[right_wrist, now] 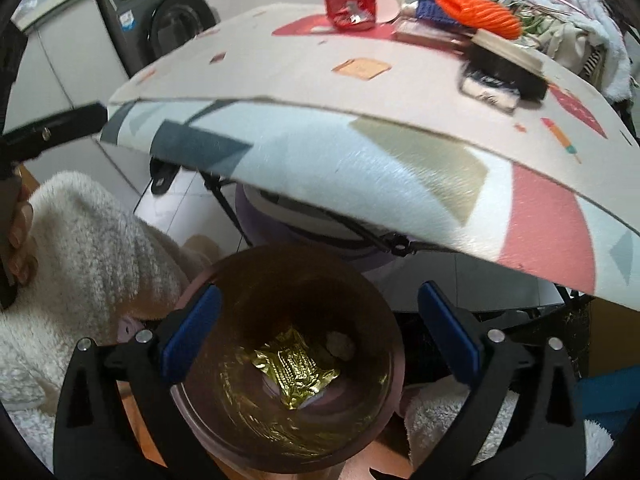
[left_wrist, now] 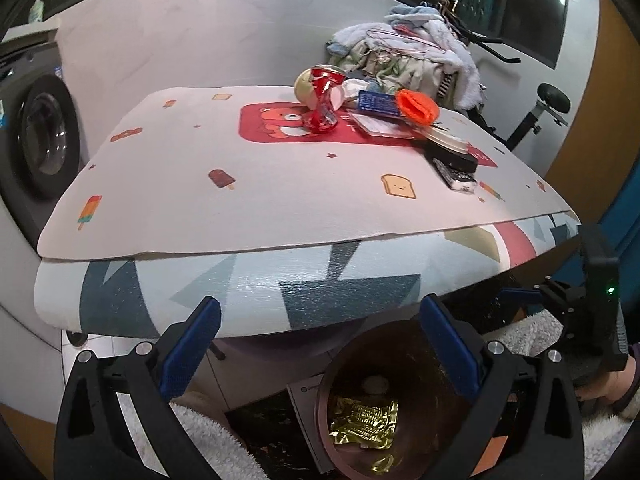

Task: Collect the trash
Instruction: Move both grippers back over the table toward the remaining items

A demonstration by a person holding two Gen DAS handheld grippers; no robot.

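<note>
A brown round bin (right_wrist: 280,249) stands on the floor under the table's front edge, with a gold foil wrapper (right_wrist: 296,372) and a small pale lump (right_wrist: 340,346) at its bottom. My right gripper (right_wrist: 320,312) hangs open over the bin mouth, nothing between its blue pads. My left gripper (left_wrist: 320,320) is open and empty too, pointing at the table's front edge with the bin (left_wrist: 332,360) below it. On the table's far side a crushed red can (left_wrist: 322,100) stands beside a blue packet (left_wrist: 378,104) and a small printed wrapper (left_wrist: 460,178).
An orange knitted item (left_wrist: 416,106), a black box (left_wrist: 452,156) and a pale round object (left_wrist: 306,84) crowd the table's far right. A laundry pile (left_wrist: 420,52) lies behind and a washing machine (left_wrist: 44,136) is at the left. White fluffy sleeves (right_wrist: 92,240) flank the bin.
</note>
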